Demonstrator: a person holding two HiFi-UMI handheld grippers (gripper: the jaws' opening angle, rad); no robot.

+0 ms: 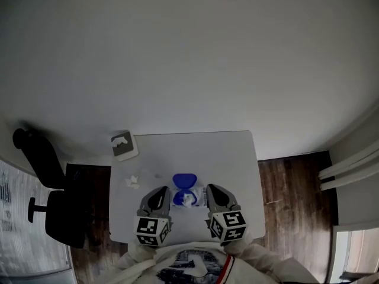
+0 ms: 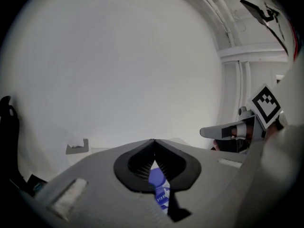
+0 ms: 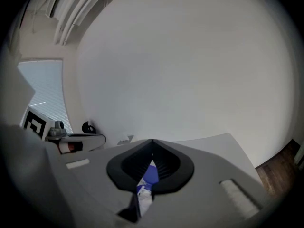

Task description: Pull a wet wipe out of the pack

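Jaws pressed together on our left gripper [image 1: 161, 191] and right gripper [image 1: 211, 189]; blue-lidded plastic wipe pack [image 1: 184, 194], white wipe [image 1: 188, 200] peeking out, sits at left's three o'clock, right's nine.

The pack [image 1: 179, 201] of wet wipes lies flat on the white bench [image 1: 231, 158], close to its near edge and roughly midway between left and right. It is a small pale pack with blue print. Its round blue lid [image 1: 185, 181] stands flipped open toward the far side. A crumpled white wipe [image 1: 188, 200] pokes up out of the opening.
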